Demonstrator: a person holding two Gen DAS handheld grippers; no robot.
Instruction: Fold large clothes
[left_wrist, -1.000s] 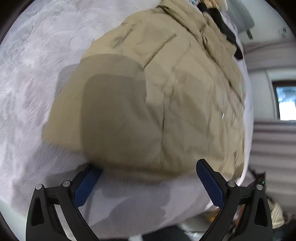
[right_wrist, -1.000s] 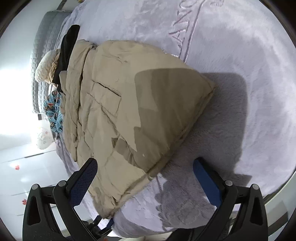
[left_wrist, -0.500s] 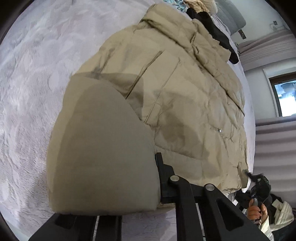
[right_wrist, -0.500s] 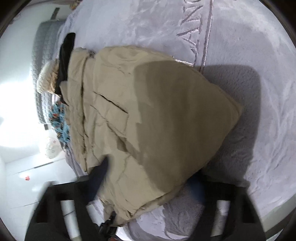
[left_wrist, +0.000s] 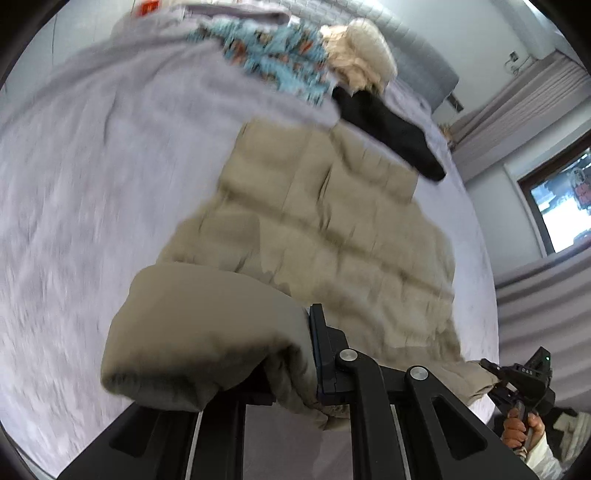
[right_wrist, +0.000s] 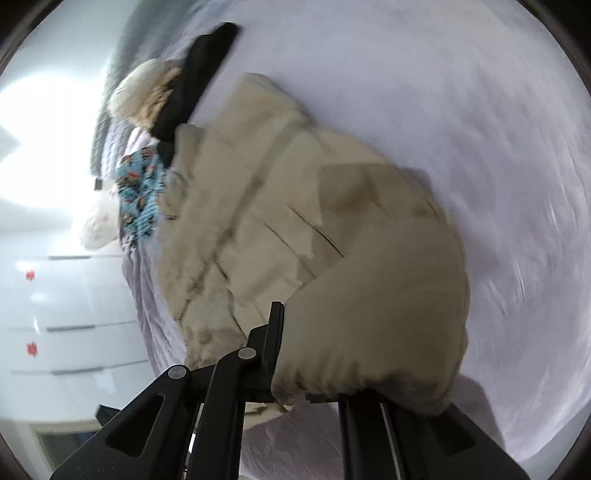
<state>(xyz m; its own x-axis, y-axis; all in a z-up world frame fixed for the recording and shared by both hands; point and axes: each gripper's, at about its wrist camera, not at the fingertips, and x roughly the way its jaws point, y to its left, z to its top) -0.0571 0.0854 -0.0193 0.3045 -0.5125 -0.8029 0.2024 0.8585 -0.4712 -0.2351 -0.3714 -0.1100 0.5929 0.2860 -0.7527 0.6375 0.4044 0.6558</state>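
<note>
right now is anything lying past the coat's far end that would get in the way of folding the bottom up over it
Both grippers, left gripper and right gripper, are clamped on the beige coat. On the bed, a black garment lies at its far end, beside a cream fluffy item; it could get caught.

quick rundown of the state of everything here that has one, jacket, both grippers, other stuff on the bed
beige puffer jacket: near hem lifted, gripped at both corners
left gripper: shut on the jacket's hem
right gripper: shut on the jacket's hem
black garment: lying past the jacket's far end
blue patterned cloth: crumpled on the bed
grey bedspread: spread under everything
</note>
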